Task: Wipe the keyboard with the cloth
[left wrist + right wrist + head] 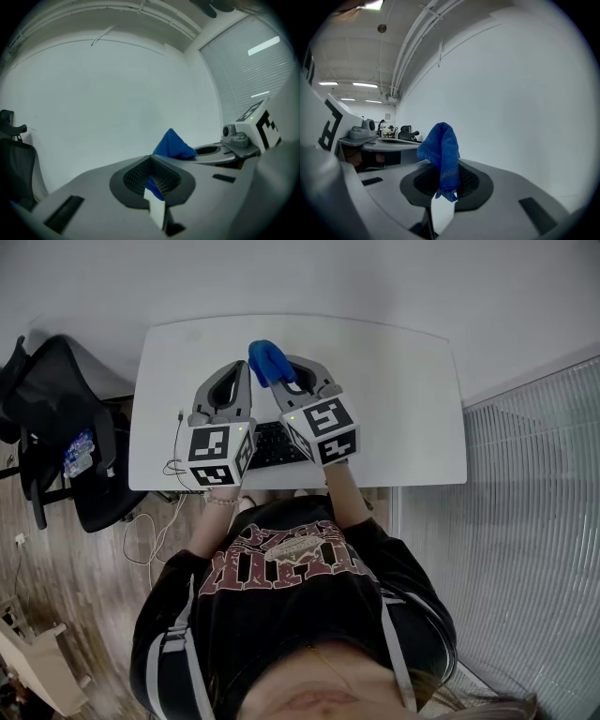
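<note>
The blue cloth [266, 359] is bunched at the tip of my right gripper [284, 371], which is shut on it. In the right gripper view the cloth [441, 150] stands up out of the gripper [443, 165], with a corner hanging down between the jaws. My left gripper [241, 368] is right beside it on the left, its jaws shut and tips meeting [151, 158]. From there the cloth [172, 144] shows just beyond and to the right. Both grippers are held above the black keyboard [274, 444], which they mostly hide. It lies near the front edge of the white table [403, 390].
A thin cable [176, 442] runs along the table's left front. A black office chair [70, 427] stands left of the table on the wood floor. A pale wall is behind the table and window blinds [534, 521] are on the right.
</note>
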Tool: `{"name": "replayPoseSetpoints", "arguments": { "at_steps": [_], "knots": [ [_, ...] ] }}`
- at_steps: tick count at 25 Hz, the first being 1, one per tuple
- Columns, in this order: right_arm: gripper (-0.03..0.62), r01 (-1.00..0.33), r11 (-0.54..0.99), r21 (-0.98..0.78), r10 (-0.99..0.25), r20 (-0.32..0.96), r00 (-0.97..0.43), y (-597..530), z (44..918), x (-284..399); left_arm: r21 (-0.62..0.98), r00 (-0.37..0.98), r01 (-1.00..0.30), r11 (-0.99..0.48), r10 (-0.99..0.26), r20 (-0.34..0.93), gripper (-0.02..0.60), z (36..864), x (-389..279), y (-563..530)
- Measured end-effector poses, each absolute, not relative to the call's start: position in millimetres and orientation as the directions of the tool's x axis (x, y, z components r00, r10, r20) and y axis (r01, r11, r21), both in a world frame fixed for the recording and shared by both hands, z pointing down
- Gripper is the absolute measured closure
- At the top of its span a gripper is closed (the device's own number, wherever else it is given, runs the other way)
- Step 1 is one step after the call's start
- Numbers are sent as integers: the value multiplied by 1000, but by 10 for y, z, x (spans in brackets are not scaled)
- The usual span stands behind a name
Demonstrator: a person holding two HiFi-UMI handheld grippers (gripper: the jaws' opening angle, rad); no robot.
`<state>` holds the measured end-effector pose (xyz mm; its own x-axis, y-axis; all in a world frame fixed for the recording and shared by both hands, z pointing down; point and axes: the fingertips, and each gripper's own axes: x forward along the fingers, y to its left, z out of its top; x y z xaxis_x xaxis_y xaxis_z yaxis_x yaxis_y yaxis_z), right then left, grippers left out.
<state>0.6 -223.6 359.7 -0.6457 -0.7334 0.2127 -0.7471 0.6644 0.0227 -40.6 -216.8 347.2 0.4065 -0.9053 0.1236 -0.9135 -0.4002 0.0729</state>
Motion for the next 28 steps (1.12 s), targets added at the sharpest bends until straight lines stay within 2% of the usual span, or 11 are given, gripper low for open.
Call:
{"name": "replayPoseSetpoints", "arguments": {
  "at_steps": [28],
  "knots": [
    [530,-745,667,26,-733,205,-649,-2193,3579,33,68,412,-911,-407,-902,128,546,3493,-349,-2154]
  ]
}}
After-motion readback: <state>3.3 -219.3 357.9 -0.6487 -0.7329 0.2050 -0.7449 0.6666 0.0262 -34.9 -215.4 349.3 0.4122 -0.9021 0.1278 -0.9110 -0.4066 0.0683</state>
